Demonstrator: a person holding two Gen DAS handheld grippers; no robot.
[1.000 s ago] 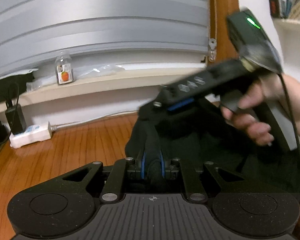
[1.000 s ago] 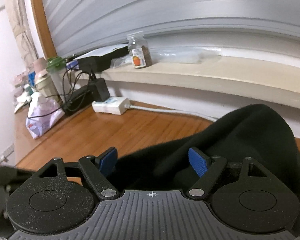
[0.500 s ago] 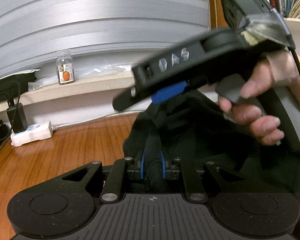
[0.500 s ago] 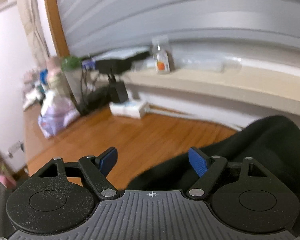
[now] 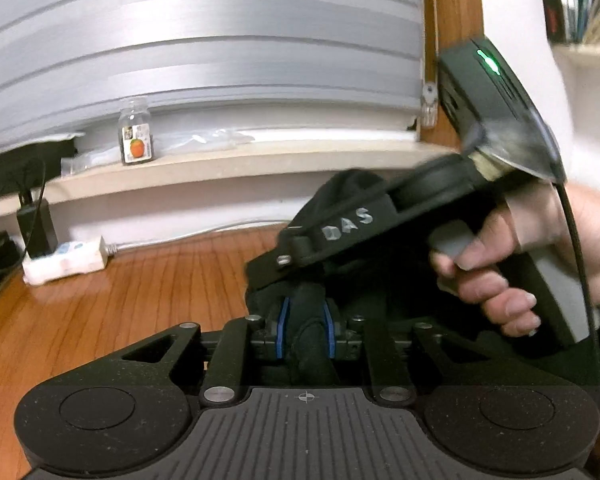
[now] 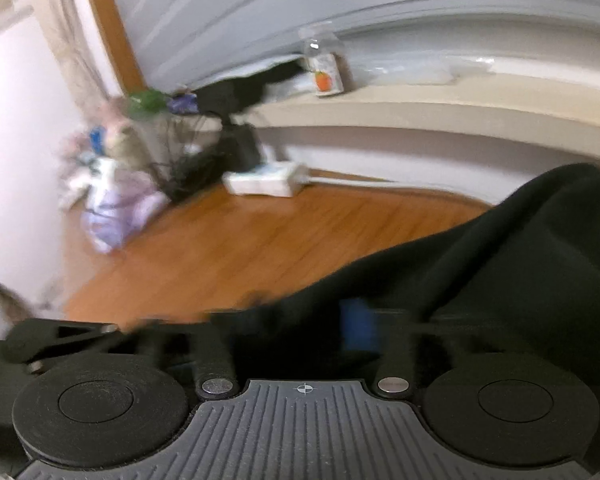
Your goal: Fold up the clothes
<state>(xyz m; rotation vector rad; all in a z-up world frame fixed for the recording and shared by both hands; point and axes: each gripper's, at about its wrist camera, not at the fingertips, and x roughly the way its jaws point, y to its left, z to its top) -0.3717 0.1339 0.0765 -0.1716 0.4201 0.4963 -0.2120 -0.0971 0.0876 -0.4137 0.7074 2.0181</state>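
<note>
Two grippers work on one black garment (image 5: pixel 352 200), which sits bunched on the wooden table (image 5: pixel 140 288) to the right of the white power strip (image 5: pixel 66 258). The left gripper (image 5: pixel 306 332) has its blue pads (image 5: pixel 284 328) pressed on a fold of the cloth, though its jaws are easing apart slightly. The right gripper (image 6: pixel 300 320), held in a hand (image 5: pixel 520 264), sits just above the left one in the left wrist view; its jaws are closing with black cloth between them, but its own view is too blurred to tell whether the pads press yet. The step in hand looks like taking a second hold so the heap can be lifted and spread. Next, the right grip likely needs to firm up, then both hands pull apart to find an edge. Raised letters on the right gripper's side read "DAS". A small jar (image 5: pixel 136 136) on the ledge behind the power strip bears an orange fruit picture; its print is unreadable.
</note>
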